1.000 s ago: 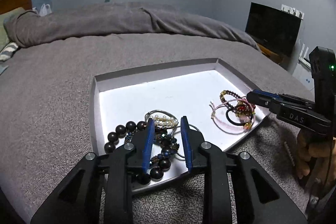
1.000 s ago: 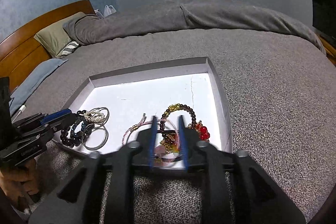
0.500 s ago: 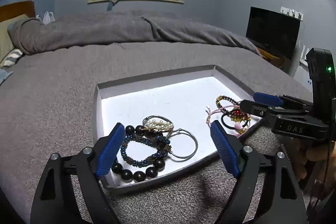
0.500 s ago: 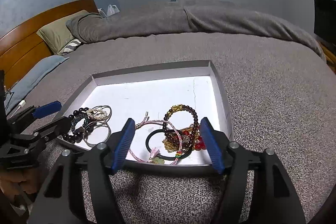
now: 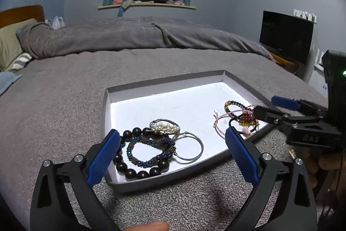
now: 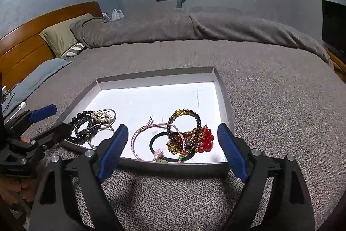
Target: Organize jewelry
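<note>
**Both claws spread wide over jewelry tray on bed**

Left to right. Wooden headboard (image 6: pixel 26 44) and olive pillow (image 6: pixel 62 34) at far left, rolled grey duvet (image 6: pixel 194 27) across the back. Shallow grey tray (image 6: pixel 225 101) with white floor sits on the grey bed cover (image 6: pixel 281 105).

Left claw (image 5: pixel 173 151): blue pads far apart, holding nothing, hovering at the tray's near left corner. Framed between its pads is the left pile: dark round-bead bracelet (image 5: pixel 132 172), blue beaded bracelet (image 5: pixel 149 151) lying inside that loop, pearl piece (image 5: pixel 165 127) behind, thin silver hoop (image 5: pixel 192 146) just to the right, touching the pile.

Bare white floor between the piles.

Right pile, near tray's right wall: pink cord bracelet (image 6: pixel 149 129), black hair tie (image 6: pixel 155 140), brown-and-amber bead bracelet (image 6: pixel 190 114), gold chain (image 6: pixel 175 145), red bead cluster (image 6: pixel 206 140), all tangled and overlapping. Right claw (image 6: pixel 172 151): pads wide apart, empty, over the tray's near rim in front of this pile.

Dark TV screen (image 5: pixel 285 36) far right by the wall.
</note>
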`<act>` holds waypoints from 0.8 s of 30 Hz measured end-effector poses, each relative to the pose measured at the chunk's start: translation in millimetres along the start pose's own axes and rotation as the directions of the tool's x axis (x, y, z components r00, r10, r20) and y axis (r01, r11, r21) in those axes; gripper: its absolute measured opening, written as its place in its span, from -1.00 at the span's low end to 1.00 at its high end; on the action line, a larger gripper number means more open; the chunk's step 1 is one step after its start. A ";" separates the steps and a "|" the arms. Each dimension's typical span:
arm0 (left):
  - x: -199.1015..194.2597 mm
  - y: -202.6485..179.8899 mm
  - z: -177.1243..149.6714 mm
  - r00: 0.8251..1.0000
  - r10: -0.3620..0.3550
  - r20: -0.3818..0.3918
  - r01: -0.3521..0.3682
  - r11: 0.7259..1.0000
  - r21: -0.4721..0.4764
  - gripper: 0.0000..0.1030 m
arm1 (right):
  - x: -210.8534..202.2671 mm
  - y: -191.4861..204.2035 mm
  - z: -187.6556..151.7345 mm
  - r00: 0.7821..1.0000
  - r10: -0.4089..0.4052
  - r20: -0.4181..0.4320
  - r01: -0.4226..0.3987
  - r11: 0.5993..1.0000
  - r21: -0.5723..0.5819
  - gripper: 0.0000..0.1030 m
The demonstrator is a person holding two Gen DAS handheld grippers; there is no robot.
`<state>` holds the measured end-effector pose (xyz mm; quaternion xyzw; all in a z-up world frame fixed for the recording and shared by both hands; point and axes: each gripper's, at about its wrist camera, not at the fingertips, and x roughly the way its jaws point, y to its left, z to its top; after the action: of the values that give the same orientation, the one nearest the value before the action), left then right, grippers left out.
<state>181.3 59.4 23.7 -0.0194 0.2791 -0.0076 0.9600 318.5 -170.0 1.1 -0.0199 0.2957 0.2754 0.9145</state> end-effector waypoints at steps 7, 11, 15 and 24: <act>-5.8 -2.2 -3.2 0.999 0.019 0.029 -0.019 1.000 0.008 0.90 | -11.9 -0.5 -7.1 1.000 -0.015 0.021 0.015 0.999 -0.031 0.70; -5.0 -0.9 -4.5 0.999 0.022 0.023 -0.022 1.000 0.002 0.90 | -16.2 -2.6 -9.2 0.999 0.001 0.037 0.000 1.000 -0.025 0.73; -5.2 -0.2 -6.0 1.000 0.020 0.020 -0.020 1.000 -0.002 0.90 | -18.2 -2.2 -11.0 0.999 0.009 0.044 -0.008 1.000 -0.030 0.76; -6.0 -1.4 -6.6 0.999 0.024 0.023 -0.024 1.000 0.002 0.90 | -20.1 -2.6 -13.2 0.999 0.010 0.049 -0.008 1.000 -0.027 0.80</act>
<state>172.7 58.0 21.4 -0.0149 0.2683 0.0037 0.9632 299.3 -184.7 1.0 -0.0240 0.2695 0.2839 0.9199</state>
